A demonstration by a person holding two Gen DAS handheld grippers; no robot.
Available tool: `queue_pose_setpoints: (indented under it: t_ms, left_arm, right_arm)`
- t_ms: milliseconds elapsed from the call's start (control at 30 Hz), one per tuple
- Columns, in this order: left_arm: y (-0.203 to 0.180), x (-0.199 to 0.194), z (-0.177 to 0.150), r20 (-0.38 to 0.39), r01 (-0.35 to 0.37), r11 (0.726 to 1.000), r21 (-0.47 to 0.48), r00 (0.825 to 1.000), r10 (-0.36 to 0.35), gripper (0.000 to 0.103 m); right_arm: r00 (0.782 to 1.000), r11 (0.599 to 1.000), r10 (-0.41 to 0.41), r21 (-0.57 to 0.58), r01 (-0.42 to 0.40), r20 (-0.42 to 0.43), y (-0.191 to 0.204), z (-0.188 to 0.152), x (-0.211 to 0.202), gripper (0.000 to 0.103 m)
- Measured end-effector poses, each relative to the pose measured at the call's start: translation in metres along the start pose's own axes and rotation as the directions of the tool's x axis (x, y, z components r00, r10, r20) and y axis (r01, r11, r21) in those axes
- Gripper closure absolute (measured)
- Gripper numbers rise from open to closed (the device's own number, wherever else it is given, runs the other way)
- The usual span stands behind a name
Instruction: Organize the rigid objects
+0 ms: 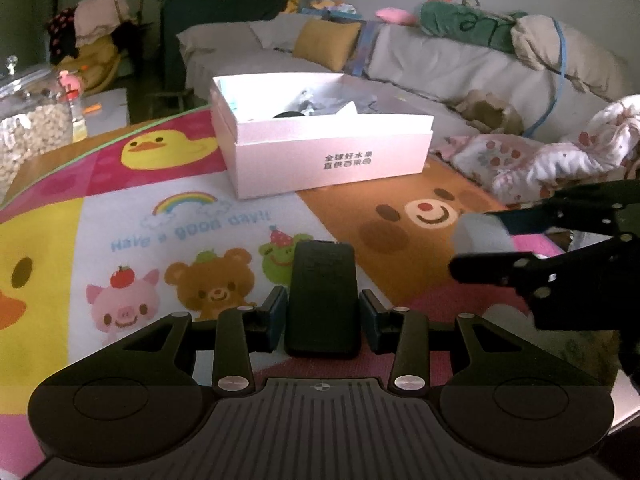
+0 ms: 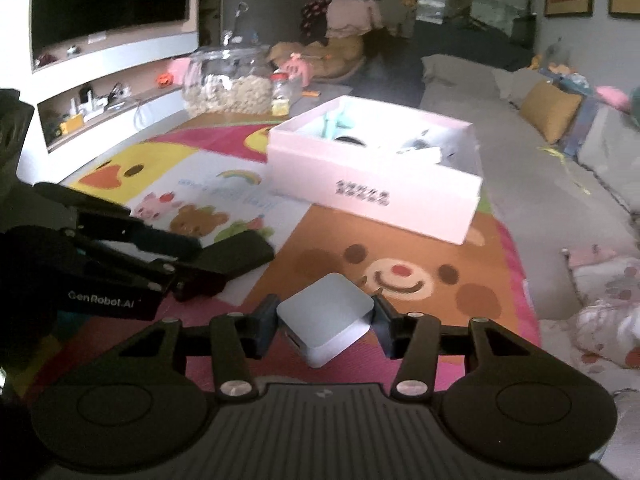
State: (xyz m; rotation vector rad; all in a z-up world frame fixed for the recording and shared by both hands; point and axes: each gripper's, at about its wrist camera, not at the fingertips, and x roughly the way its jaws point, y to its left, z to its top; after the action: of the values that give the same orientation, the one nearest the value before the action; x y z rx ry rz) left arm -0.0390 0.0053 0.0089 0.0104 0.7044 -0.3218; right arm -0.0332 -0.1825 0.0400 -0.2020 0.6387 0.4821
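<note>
My left gripper [image 1: 322, 314] is shut on a black rectangular case [image 1: 322, 296] and holds it over the cartoon play mat [image 1: 180, 232]. My right gripper [image 2: 326, 320] is shut on a small white square box [image 2: 326, 318], also over the mat [image 2: 440, 256]. The right gripper shows at the right of the left wrist view [image 1: 476, 244] with the white box [image 1: 482, 234]. The left gripper with the black case [image 2: 236, 254] shows at the left of the right wrist view. An open white cardboard box [image 1: 328, 160] with several items inside stands ahead on the mat; it also shows in the right wrist view [image 2: 376, 196].
A grey sofa [image 1: 440, 68] with a yellow cushion [image 1: 326, 44] runs behind and to the right. A patterned blanket [image 1: 552, 160] lies at the right. A clear jar of pale pieces [image 2: 228, 80] and a small bottle [image 2: 280, 94] stand at the mat's far edge. A TV [image 2: 108, 0] hangs at the left.
</note>
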Motion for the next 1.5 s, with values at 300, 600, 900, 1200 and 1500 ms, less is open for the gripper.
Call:
queue_pose_setpoints:
  t_ms: [300,600,900,1200,1500]
  left_arm:
    - [-0.012,0.009,0.013,0.021,0.016,0.999,0.034,1.000,-0.017,0.060]
    - [-0.002,-0.021,0.076,0.197,-0.015,0.998,0.063,0.980,0.002,0.094]
    - [0.011,-0.025,0.107,0.250,-0.018,0.998,0.066,0.968,0.001,0.090]
    - [0.002,-0.006,0.018,-0.082,-0.027,0.998,0.061,0.996,0.032,0.090]
    - [0.025,-0.010,0.006,-0.114,-0.077,0.994,-0.077,0.991,0.068,0.090]
  right_arm:
    - [0.999,0.999,-0.050,0.018,0.050,0.014,-0.012,0.001,-0.006,0.053]
    - [0.992,0.995,-0.067,0.087,0.058,0.109,-0.029,0.022,-0.021,0.053]
    - [0.969,0.983,-0.123,0.162,0.089,0.212,-0.051,0.070,-0.022,0.053]
    - [0.990,0.981,-0.138,0.139,0.137,-0.006,-0.044,0.016,0.019,0.053]
    - [0.985,0.986,-0.164,-0.005,0.164,0.048,-0.007,0.007,0.013,0.034]
